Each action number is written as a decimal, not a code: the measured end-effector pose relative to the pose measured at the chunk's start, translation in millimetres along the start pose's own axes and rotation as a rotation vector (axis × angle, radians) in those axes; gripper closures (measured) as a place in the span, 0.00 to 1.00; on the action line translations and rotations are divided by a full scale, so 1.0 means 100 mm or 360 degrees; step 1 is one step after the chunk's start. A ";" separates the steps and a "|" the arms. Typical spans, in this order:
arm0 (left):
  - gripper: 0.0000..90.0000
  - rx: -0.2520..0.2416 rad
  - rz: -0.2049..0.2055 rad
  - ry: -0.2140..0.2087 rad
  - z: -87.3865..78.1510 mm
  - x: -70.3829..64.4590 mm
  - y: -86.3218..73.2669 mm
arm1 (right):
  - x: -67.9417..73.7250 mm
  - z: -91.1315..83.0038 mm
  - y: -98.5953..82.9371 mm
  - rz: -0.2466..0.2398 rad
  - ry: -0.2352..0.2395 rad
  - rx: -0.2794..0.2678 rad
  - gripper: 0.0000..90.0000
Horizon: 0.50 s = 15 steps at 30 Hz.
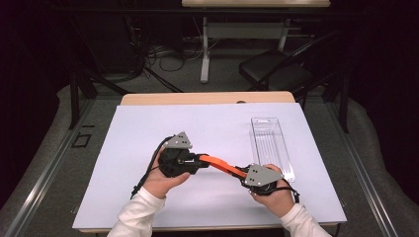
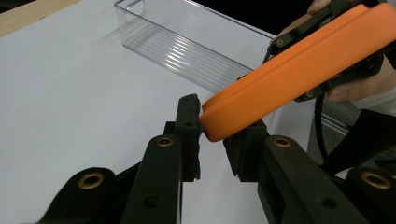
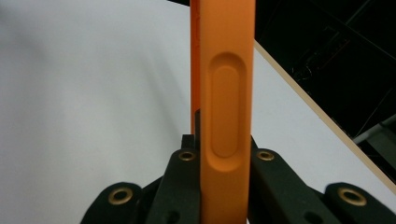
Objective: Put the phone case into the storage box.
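Note:
A long orange bar (image 1: 220,164) hangs just above the white table cover (image 1: 148,128), held between my two grippers. My left gripper (image 1: 200,159) is shut on its left end; in the left gripper view the bar's rounded tip (image 2: 219,121) sits pinched between the two black jaws (image 2: 217,133). My right gripper (image 1: 242,173) is shut on the other end. In the right gripper view the orange bar (image 3: 226,93) runs straight up from the jaws (image 3: 224,144), showing an oval recess in its face. A hand holds each gripper.
A clear, empty plastic tray (image 1: 272,145) lies lengthwise on the cover just right of the grippers, also seen as the clear tray (image 2: 187,42) beyond the bar. The wooden table edge (image 1: 207,98) runs along the back. A black chair (image 1: 276,69) stands behind the table.

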<state>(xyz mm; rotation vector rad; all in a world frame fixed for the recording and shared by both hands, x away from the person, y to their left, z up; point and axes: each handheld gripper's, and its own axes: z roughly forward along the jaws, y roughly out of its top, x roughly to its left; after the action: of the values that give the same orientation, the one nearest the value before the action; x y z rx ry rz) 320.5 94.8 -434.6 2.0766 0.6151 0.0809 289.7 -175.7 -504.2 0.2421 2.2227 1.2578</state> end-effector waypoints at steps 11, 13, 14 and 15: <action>0.88 -0.0014 0.0020 0.0017 -0.01 -0.01 0.00 | 0.00 0.00 0.00 -0.0010 -0.0007 -0.0002 0.97; 0.88 -0.0029 0.0024 0.0022 0.00 -0.02 0.00 | 0.00 0.00 0.00 -0.0017 -0.0014 -0.0002 0.96; 0.88 -0.0032 0.0023 0.0029 0.00 -0.03 0.00 | 0.00 0.00 0.00 -0.0021 -0.0018 -0.0001 0.96; 0.88 -0.0033 0.0025 0.0029 -0.01 -0.03 0.00 | 0.00 0.00 0.00 -0.0020 -0.0017 -0.0002 0.96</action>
<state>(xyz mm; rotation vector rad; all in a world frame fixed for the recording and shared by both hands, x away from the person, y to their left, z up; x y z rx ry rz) 318.1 93.9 -433.5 2.0627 0.6066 0.1145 289.9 -176.0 -504.1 0.2337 2.2112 1.2486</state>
